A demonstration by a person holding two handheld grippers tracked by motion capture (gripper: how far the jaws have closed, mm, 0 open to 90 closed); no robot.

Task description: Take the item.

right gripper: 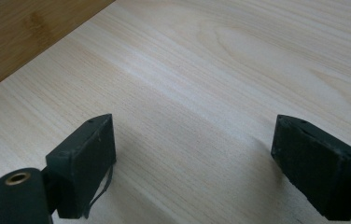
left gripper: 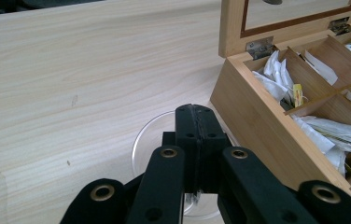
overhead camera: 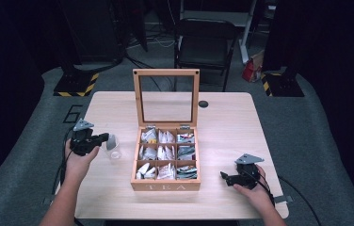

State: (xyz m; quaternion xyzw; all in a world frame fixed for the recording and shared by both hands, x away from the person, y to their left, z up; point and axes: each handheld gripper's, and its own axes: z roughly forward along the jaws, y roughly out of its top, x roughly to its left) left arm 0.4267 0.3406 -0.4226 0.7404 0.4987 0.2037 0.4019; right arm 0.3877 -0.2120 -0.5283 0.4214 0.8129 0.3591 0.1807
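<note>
A: My left tongs [overhead camera: 103, 138] are pinched fully together over the clear glass cup [overhead camera: 114, 151], and something thin and pale [overhead camera: 111, 141] hangs at their tips, too blurred to name.

B: Cup's position?

A: On the table [overhead camera: 222, 122], just left of the wooden tea box [overhead camera: 165, 184], near its middle row.

B: Other hand?

A: My right tongs [overhead camera: 223, 176] gape wide with nothing between them, low over bare wood to the box's right. Box lid [overhead camera: 166, 73] stands upright.

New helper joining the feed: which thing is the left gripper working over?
Find the open wooden tea box mid-table. Just left of it stands a small clear glass, under the left gripper. It is the lone see-through item, outside the box, unlike the paper tea bags inside.
</note>
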